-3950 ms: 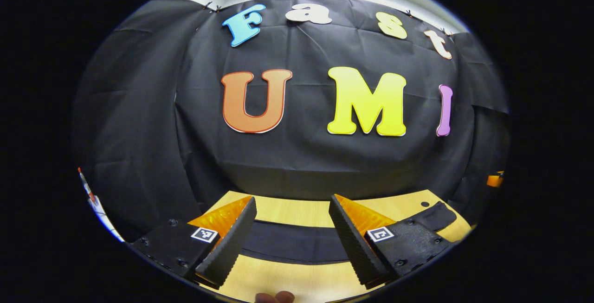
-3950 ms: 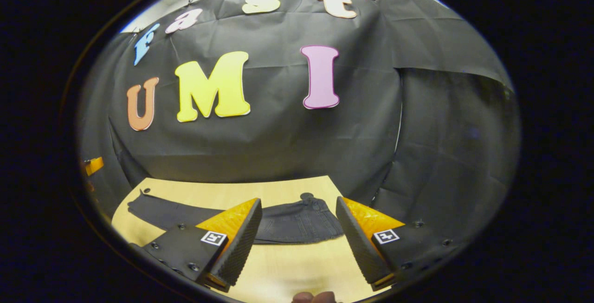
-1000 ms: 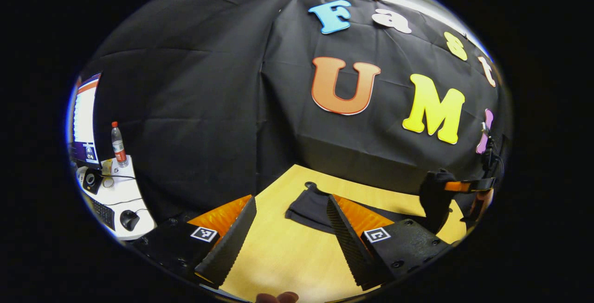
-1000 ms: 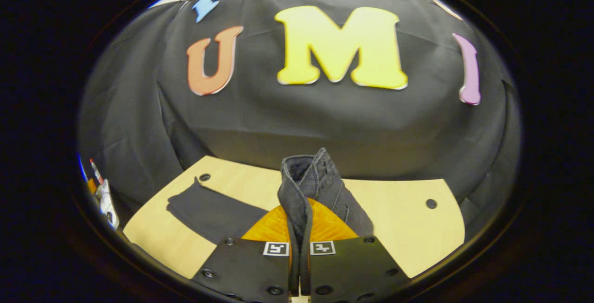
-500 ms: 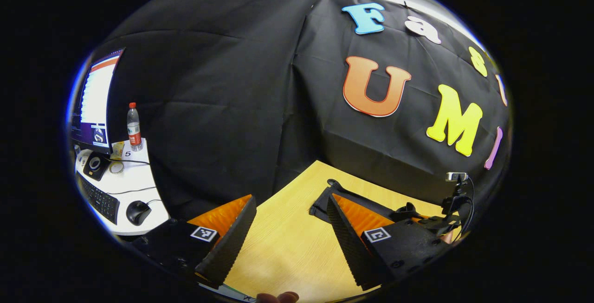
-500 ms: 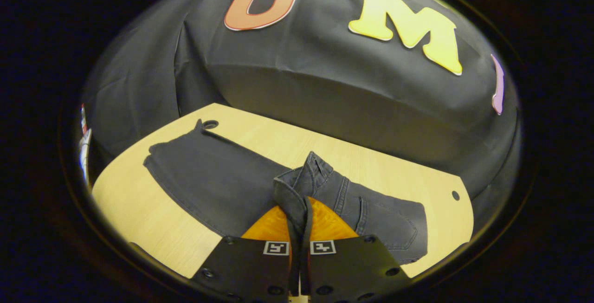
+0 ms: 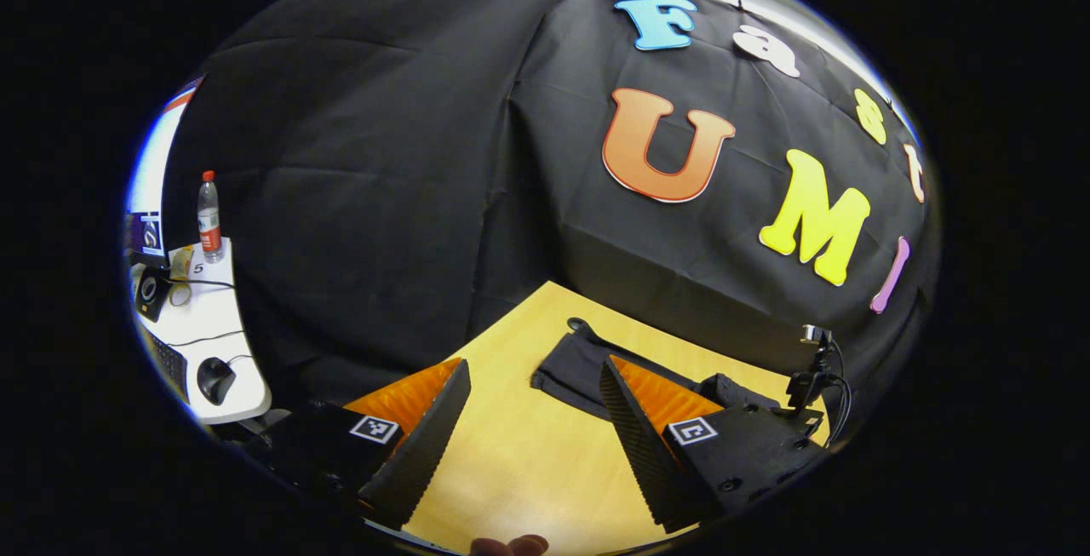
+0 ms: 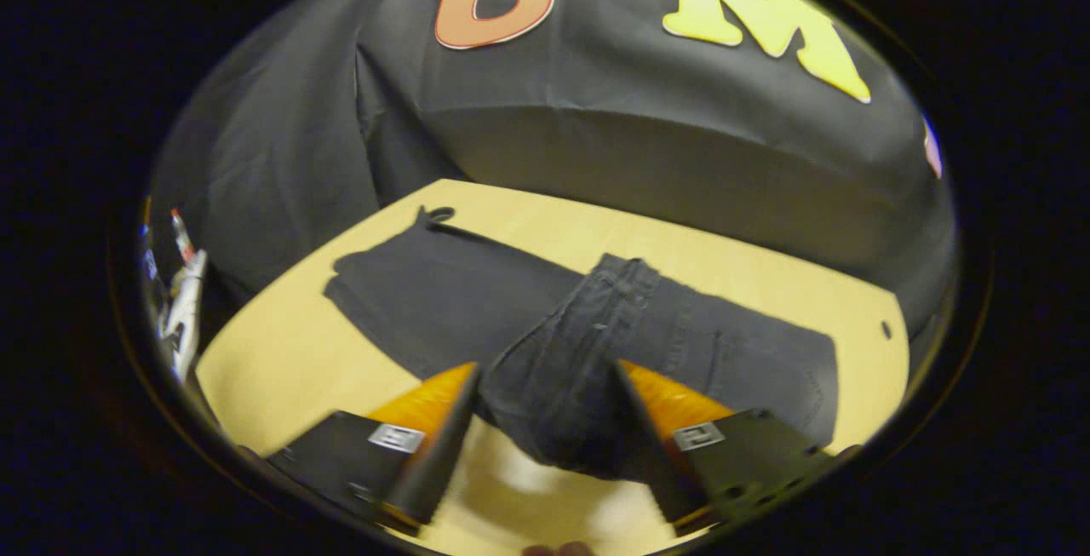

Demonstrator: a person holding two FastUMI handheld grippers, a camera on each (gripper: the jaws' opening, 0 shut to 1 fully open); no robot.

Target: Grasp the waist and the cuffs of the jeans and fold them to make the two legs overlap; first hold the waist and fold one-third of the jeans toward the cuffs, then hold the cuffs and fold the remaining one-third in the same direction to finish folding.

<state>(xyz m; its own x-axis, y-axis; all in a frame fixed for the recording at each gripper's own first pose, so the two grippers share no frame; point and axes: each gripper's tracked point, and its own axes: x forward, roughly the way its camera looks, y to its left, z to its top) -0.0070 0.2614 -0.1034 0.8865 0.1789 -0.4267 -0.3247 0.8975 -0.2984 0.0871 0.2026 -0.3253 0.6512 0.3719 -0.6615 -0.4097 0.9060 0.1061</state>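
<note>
Right gripper [image 8: 536,445] with fingers spread wide above the near edge of the jeans [image 8: 588,343], gripping nothing, left gripper [image 7: 532,445] also spread wide, near the jeans' cuff end, empty

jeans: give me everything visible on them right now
The jeans are dark, near-black denim with visible seams and stitching. They lie flat on the light wooden table. The waist end is folded over onto the legs, making a thicker layer near the right gripper, whose fingers stand apart on either side of the fold without pinching it. The cuff end reaches toward the table's far left corner. In the left gripper view the cuff lies beyond the open left gripper.
</note>
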